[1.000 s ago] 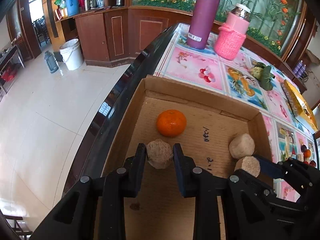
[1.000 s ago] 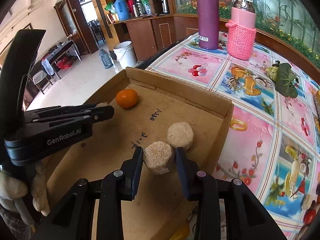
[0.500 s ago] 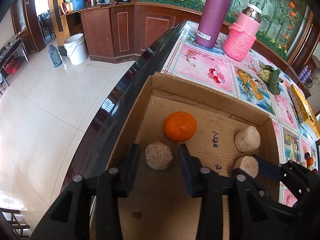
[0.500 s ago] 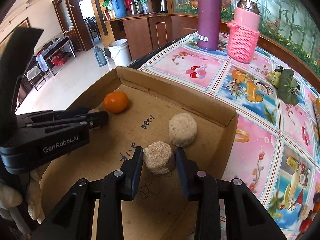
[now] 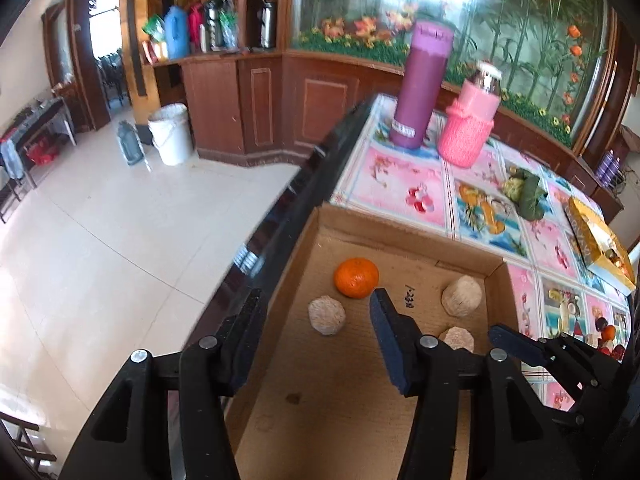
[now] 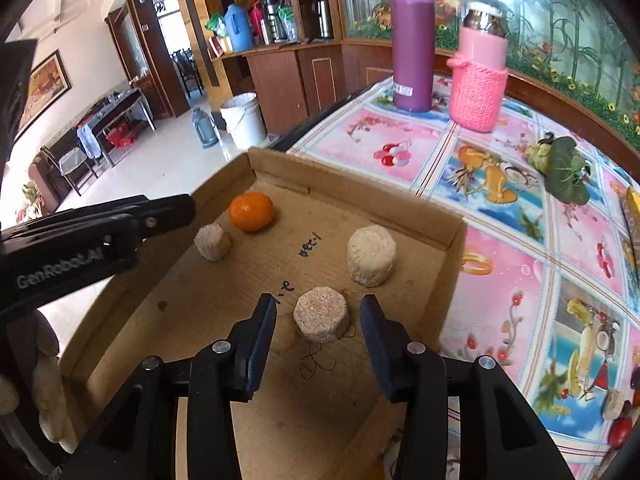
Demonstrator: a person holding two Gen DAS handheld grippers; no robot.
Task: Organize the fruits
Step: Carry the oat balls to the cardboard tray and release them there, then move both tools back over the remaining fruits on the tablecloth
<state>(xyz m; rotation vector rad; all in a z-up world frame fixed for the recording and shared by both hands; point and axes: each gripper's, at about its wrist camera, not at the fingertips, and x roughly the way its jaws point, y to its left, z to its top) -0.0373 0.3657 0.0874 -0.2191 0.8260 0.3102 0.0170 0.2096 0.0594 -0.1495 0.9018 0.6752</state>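
Orange point(image 5: 356, 278) and three beige fruits point(image 6: 372, 256) sitting loose in box point(image 6: 352, 178); both tongs point(image 6: 318, 322) point(image 5: 316, 320) spread apart, empty.

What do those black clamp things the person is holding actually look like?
Each hand-held gripper is matte black plastic with two flat, dark blue-black finger pads and silver rivets: the left hand-held gripper and the right hand-held gripper. White "GenRobot.AI" lettering marks the left one's side.

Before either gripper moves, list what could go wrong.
1. Right gripper is open around a puck; backing out crooked could tip it.
2. Left gripper straddles the box wall; its outer finger might catch it.
3. The orange could roll if bumped.
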